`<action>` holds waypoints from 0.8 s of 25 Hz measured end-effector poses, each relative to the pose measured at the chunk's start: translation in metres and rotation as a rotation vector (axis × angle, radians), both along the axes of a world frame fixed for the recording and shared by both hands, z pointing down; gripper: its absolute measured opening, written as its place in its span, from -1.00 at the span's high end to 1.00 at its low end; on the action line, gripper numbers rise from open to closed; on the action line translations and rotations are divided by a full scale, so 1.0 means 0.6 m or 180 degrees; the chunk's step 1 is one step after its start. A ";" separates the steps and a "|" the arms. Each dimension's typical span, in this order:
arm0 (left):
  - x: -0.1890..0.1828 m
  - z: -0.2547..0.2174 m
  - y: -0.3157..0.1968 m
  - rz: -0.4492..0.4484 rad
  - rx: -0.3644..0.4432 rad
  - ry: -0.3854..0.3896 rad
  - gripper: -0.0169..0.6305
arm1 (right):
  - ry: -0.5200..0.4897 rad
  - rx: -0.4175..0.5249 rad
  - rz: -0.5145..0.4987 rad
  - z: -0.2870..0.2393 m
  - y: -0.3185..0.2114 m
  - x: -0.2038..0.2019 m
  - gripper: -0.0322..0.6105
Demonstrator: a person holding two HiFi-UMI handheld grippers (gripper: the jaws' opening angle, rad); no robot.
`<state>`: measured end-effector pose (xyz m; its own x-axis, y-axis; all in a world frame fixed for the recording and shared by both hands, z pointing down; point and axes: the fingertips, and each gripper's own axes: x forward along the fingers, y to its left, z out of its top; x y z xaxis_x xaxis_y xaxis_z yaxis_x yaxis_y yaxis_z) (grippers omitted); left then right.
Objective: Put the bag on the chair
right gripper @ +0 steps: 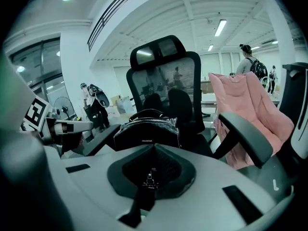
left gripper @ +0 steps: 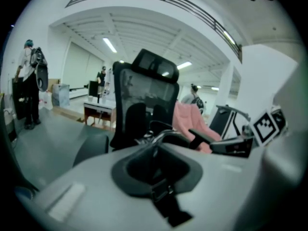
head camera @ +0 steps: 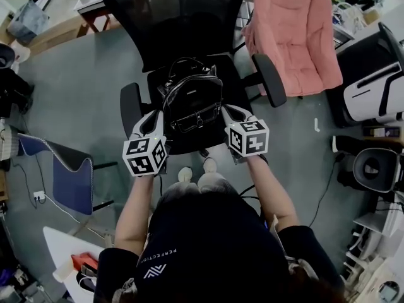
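A black leather bag (head camera: 191,100) stands upright on the seat of a black mesh office chair (head camera: 183,24). My left gripper (head camera: 151,122) is at the bag's left side and my right gripper (head camera: 235,115) at its right side. In the left gripper view the jaws (left gripper: 155,146) are closed together, with a black buckled strap (left gripper: 166,201) caught between them. The right gripper view shows the same: jaws (right gripper: 153,148) shut on a black strap with a clasp (right gripper: 144,191), and the bag (right gripper: 147,131) just beyond them on the chair (right gripper: 168,76).
A pink padded coat (head camera: 293,30) is draped over a second chair to the right. A blue chair (head camera: 72,182) stands at the left, white and black equipment (head camera: 379,87) at the far right. The office chair's armrests (head camera: 268,77) flank the bag. People stand in the background.
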<state>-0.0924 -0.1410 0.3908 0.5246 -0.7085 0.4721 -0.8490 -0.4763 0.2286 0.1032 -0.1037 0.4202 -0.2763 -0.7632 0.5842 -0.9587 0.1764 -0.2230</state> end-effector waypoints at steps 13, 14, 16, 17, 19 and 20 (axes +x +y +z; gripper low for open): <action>-0.010 -0.001 0.023 0.0033 -0.0028 -0.0050 0.89 | -0.0144 -0.0012 0.0039 -0.008 0.024 -0.018 0.90; -0.011 -0.002 0.023 0.0033 -0.0031 -0.0052 0.89 | -0.0141 -0.0016 0.0035 -0.008 0.026 -0.020 0.90; -0.013 -0.003 0.025 0.0030 -0.0035 -0.0053 0.89 | -0.0145 -0.0019 0.0027 -0.009 0.028 -0.024 0.90; -0.013 -0.003 0.026 0.0028 -0.0037 -0.0052 0.89 | -0.0151 -0.0018 0.0022 -0.010 0.029 -0.026 0.90; -0.014 -0.002 0.028 0.0021 -0.0045 -0.0049 0.89 | -0.0174 -0.0012 0.0010 -0.011 0.029 -0.029 0.90; -0.014 -0.002 0.028 0.0017 -0.0049 -0.0046 0.89 | -0.0188 -0.0011 0.0004 -0.012 0.028 -0.030 0.90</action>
<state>-0.1006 -0.1240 0.3896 0.5214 -0.6983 0.4905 -0.8497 -0.4774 0.2237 0.0851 -0.0867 0.4128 -0.3093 -0.7616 0.5695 -0.9441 0.1742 -0.2798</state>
